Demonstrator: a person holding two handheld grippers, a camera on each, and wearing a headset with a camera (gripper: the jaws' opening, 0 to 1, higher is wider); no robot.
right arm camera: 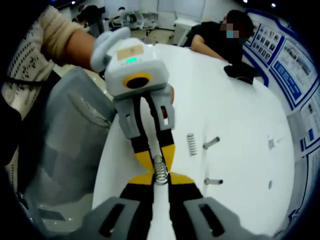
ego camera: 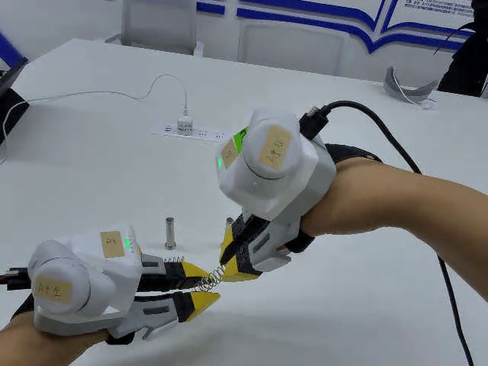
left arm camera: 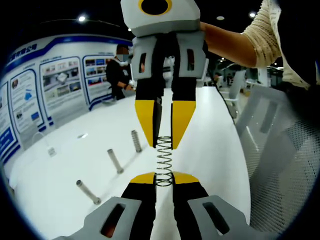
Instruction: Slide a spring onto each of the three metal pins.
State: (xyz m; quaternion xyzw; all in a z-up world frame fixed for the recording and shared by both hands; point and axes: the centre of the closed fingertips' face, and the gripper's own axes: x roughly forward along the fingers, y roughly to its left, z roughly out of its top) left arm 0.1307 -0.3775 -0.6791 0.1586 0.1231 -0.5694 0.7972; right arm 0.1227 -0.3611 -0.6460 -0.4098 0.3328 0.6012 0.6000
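Head view: spring (ego camera: 213,278) is pinched at one end by left claw (ego camera: 201,287), at the other by right claw (ego camera: 232,264).

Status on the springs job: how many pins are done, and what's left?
Done: the far pin looks ribbed, so it apparently already has a spring on it. In hand: a second spring, pinched at one end by the left gripper and at the other by the right gripper. Left: the middle pin and the near pin are bare.
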